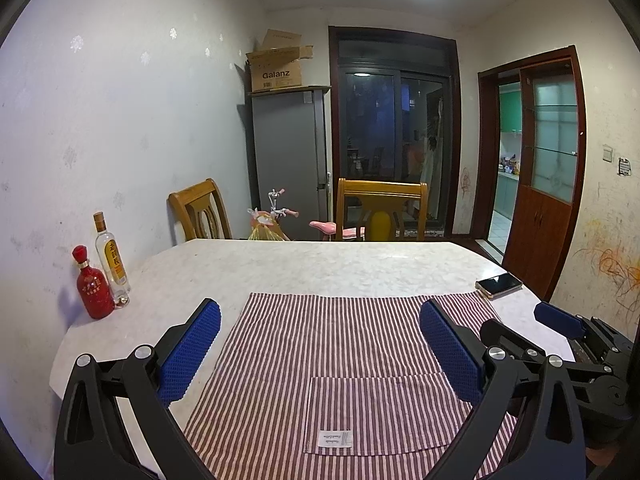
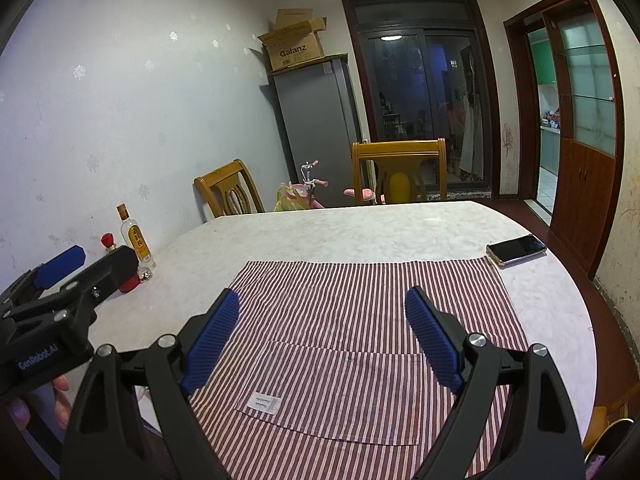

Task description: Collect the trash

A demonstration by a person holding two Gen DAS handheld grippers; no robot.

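A red-and-white striped cloth (image 1: 340,352) (image 2: 360,320) with a sewn pocket lies flat on the pale marble table (image 1: 320,268) (image 2: 340,236). My left gripper (image 1: 320,316) hovers open over the cloth's near part, nothing between its blue pads. My right gripper (image 2: 322,300) is open too, above the cloth just to the right of the left one. The right gripper (image 1: 560,320) shows at the right edge of the left wrist view. The left gripper (image 2: 96,258) shows at the left of the right wrist view, a hand (image 2: 60,400) under it. No loose trash is visible on the table.
A red bottle (image 1: 94,288) and a clear bottle with a yellow label (image 1: 112,260) (image 2: 136,240) stand at the table's left edge by the wall. A phone (image 1: 498,283) (image 2: 516,249) lies at the right. Two wooden chairs (image 1: 380,208) and a fridge (image 1: 292,160) stand beyond the table.
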